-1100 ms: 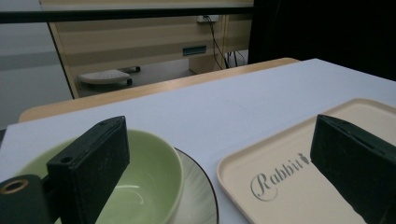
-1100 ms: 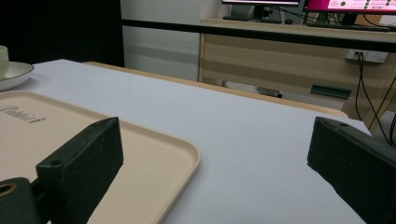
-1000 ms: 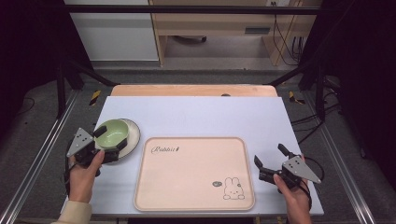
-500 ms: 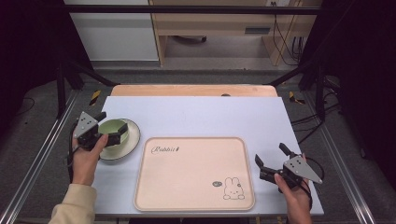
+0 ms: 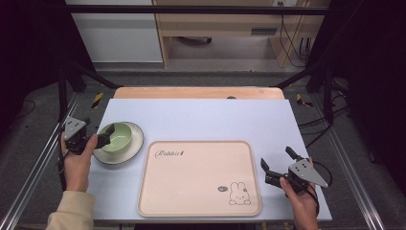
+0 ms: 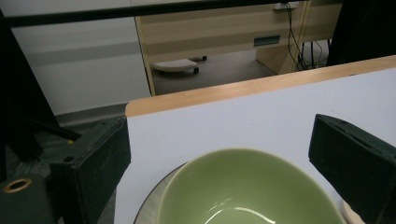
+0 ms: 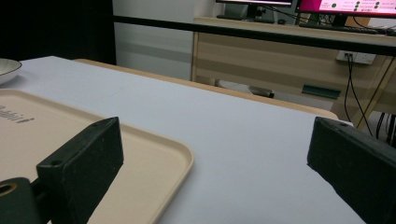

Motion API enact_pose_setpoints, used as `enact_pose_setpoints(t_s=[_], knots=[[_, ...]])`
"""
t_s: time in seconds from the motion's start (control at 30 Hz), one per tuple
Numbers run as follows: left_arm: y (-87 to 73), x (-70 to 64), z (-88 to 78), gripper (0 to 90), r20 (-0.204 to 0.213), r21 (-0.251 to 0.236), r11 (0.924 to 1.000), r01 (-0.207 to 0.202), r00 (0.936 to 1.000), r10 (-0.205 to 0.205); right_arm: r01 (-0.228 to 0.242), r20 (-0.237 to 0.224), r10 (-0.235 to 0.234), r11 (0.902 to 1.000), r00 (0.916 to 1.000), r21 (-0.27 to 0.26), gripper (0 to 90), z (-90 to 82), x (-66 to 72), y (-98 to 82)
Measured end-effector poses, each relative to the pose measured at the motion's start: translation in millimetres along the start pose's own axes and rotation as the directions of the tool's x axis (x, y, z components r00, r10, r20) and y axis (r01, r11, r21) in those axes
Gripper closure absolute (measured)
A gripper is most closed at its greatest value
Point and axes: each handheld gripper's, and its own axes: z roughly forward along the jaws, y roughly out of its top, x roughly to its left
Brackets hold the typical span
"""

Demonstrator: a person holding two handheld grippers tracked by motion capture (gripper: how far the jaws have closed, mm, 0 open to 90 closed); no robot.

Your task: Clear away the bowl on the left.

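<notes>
At the left of the high view the left gripper (image 5: 103,135) sits right at the near-left edge of the green bowl (image 5: 116,137), which rests on a pale plate (image 5: 130,152) on the white table (image 5: 206,117), just off the upper-left corner of the beige tray (image 5: 198,179). In the left gripper view its jaws stand wide, one at each side of the frame, with the bowl (image 6: 247,191) low in the middle between them and not yet pinched, so I judge this to be the approach to a grasp on the bowl's rim. The next move, I'd say, calls for easing forward and down until one jaw is inside the rim and one outside, then closing gently enough that the bowl doesn't skate on the plate. Over at the lower right of the high view the right gripper (image 5: 277,165) waits just beyond the tray's right edge, jaws also wide and holding nothing; in the right gripper view the tray's corner (image 7: 154,154) lies in front of it. As for writing, the tray carries the word "Rabbit" (image 5: 168,154) in script near its upper left, and a small drawn rabbit (image 5: 239,194) near its lower right. I can read no other label.
</notes>
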Motion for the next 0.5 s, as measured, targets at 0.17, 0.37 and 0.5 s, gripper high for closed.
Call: enact_pose_setpoints(t_s=[0.17,0.37,0.5], knots=[[-5.6,14.2,-2.7,5.9,-0.019,0.057,0.9964,0.063,0.9979,-0.062,-0.002,-0.003,0.002,1.0,1.0,-0.002,3.7,-1.1,0.1,0.3],[-9.6,18.6,-1.4,9.2,-0.047,0.12,0.9908,0.062,0.9973,-0.057,-0.016,-0.004,0.016,0.9998,0.9999,-0.007,4.0,-3.4,-1.7,1.0],[-11.0,19.5,-0.2,9.7,-0.045,0.158,0.9846,0.076,0.9965,-0.07,-0.017,-0.008,0.017,0.9998,0.9998,-0.007,4.3,-3.9,-1.3,1.9]])
